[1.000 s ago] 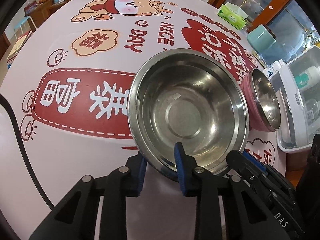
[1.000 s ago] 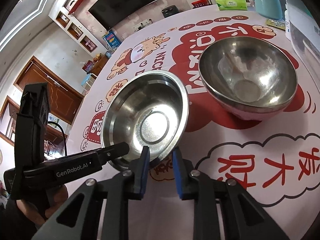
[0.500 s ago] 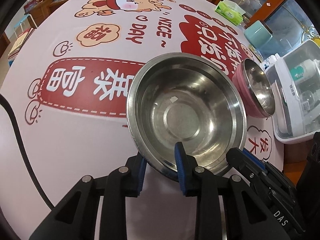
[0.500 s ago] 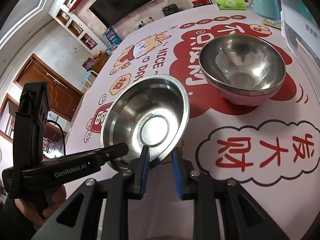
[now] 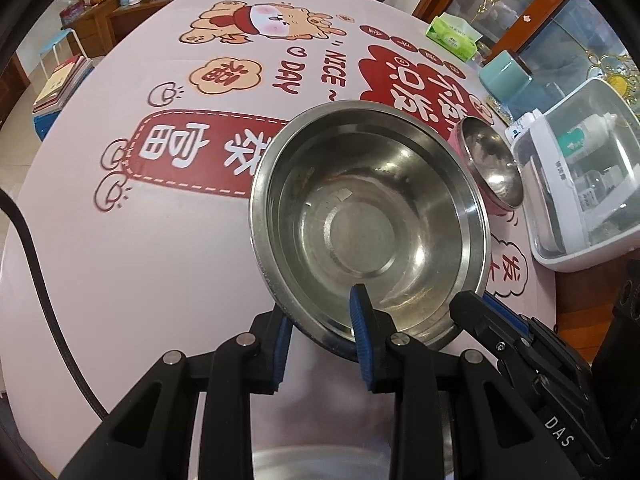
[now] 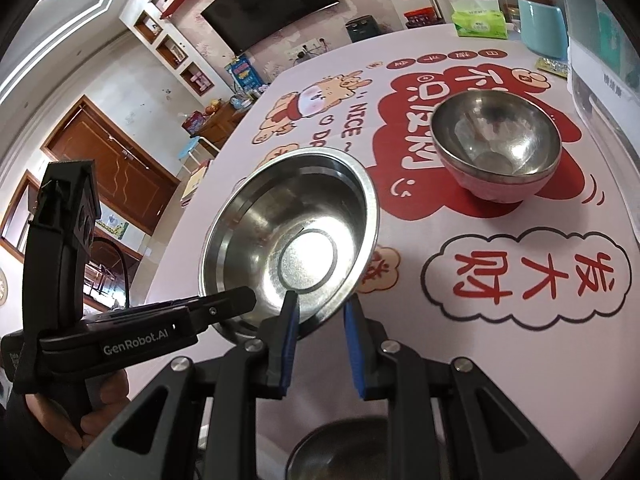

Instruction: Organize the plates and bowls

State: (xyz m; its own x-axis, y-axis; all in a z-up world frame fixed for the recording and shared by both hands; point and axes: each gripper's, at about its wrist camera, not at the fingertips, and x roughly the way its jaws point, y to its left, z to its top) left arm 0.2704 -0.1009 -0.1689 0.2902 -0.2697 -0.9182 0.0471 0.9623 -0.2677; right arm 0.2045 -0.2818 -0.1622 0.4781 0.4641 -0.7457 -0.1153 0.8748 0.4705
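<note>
Both claws' clamped pads hide parts of the steel bowl's [image 5: 368,232] near rim.

Pink bowl [image 6: 496,152] beside storage box [image 5: 580,184]

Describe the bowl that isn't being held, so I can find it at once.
On the cartoon tablecloth, find the big red speech bubble near the clear storage box. The pink-sided bowl stands on it, smaller and deeper than the all-steel bowl.
</note>
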